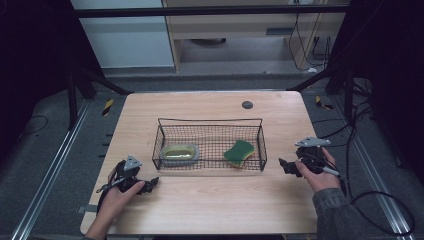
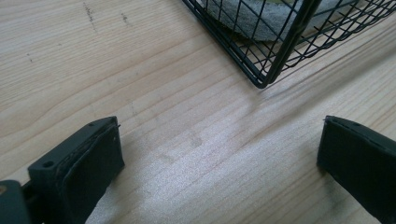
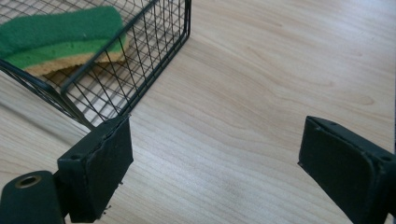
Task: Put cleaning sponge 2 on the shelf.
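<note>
Scene: a black wire basket (image 1: pixel 210 144) stands mid-table on the wooden table (image 1: pixel 210 200); a green sponge (image 1: pixel 238 152) lies in its right half, a grey pad with a yellow-green top (image 1: pixel 181 153) in its left half.
Left gripper (image 1: pixel 150 184): rests low by the basket's near-left corner (image 2: pixel 261 81), jaws wide, nothing between them but bare wood.
Right gripper (image 1: pixel 284 165): just right of the basket's right wall, jaws wide and empty; in the right gripper view the green sponge (image 3: pixel 60 37) sits beyond the wire wall (image 3: pixel 140 70).
Likely step (judgement): both grippers flank the basket, either to grasp it or to reach over for its contents.
Risk, wire wall: a jaw driven straight in would strike or snag the mesh and shove the basket across the table.
Risk, uneven grasp: if one side closes first, the light basket may pivot or tip, spilling the sponge.
Risk, thin rim: wire may slip off the flat pads.
Poor view: the grey pad shows only partly in the left gripper view; its exact nature is uncertain.
</note>
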### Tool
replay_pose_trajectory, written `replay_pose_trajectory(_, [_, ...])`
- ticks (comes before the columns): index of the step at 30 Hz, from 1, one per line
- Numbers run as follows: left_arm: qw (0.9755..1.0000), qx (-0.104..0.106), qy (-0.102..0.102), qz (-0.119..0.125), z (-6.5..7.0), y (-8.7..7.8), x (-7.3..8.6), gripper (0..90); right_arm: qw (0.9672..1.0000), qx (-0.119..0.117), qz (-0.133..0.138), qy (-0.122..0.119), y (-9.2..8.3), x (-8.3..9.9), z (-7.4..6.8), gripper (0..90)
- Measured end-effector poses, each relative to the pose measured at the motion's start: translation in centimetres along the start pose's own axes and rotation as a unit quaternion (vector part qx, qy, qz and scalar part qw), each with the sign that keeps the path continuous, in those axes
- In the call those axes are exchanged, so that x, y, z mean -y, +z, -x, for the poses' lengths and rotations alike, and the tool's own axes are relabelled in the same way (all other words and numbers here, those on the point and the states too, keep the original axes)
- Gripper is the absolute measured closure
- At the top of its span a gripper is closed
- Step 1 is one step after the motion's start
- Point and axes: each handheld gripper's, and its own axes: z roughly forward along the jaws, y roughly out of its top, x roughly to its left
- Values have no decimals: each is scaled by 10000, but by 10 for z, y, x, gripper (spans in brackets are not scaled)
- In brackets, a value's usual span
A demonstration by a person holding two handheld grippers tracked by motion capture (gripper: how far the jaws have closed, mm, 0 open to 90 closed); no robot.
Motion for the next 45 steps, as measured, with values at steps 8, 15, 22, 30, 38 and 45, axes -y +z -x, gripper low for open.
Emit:
replay_pose_trajectory(8, [10000,0,0,0,0,0,0,0,9998,-13,-162,101,19,14,3,105])
replay_pose_trajectory(15, [10000,-2,0,0,0,0,0,0,9994,9,-313,138,35,21,5,105])
replay_pose_trajectory(22, [10000,-2,0,1,0,0,0,0,9991,144,-219,329,47,23,10,98])
replay_pose_trajectory(30, [10000,-1,-1,1,0,0,0,0,9979,288,-229,541,58,26,14,88])
replay_pose_trajectory(38, [10000,-1,-1,1,0,0,0,0,9963,330,-102,793,69,29,17,47])
replay_pose_trajectory(45, [10000,-2,-3,2,0,0,0,0,9957,409,-24,836,72,29,13,16])
